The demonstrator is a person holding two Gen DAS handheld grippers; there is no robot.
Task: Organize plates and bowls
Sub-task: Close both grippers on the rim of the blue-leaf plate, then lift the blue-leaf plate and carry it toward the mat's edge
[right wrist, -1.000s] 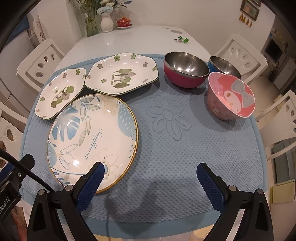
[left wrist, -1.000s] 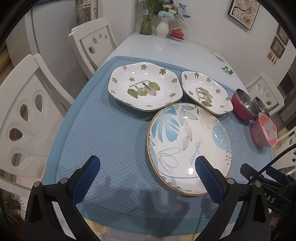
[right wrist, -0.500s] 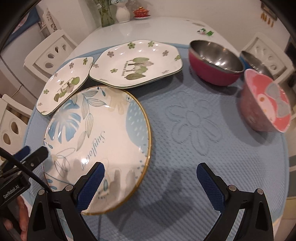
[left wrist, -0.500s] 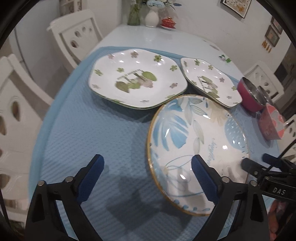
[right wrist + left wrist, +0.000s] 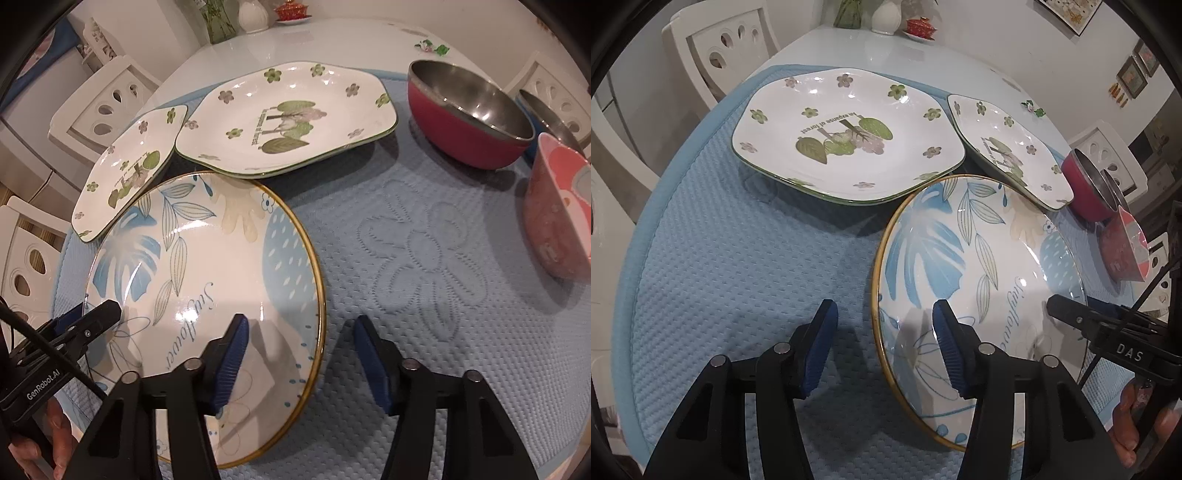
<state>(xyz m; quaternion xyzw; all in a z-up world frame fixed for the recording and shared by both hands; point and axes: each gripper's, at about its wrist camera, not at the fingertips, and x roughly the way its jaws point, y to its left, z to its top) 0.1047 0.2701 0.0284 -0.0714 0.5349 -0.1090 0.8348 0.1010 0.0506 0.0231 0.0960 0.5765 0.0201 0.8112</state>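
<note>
On the blue quilted mat [image 5: 713, 266] lay the round blue-leaf plate [image 5: 979, 258] nearest the person, with 2 white flower-printed plates behind it: the large flowered plate [image 5: 849, 136] and the small flowered plate [image 5: 1008, 147], whose near edges reached the round plate's far rim. The left gripper [image 5: 882, 328] straddled the round plate's left rim, 1 pad over the mat and the other over the plate's face; its jaws were closing from about half open, and neither pad pressed the rim yet. The right gripper [image 5: 299, 347] straddled the opposite rim the same way, inner pad above the plate's face, outer pad above the mat, jaws likewise closing with clear gaps on both sides of the rim. To the right of the plates stood the red steel-lined bowl [image 5: 469, 118], a second steel bowl [image 5: 546, 114] partly hidden behind it, and the pink cartoon bowl [image 5: 554, 214] near the mat's right edge.
</note>
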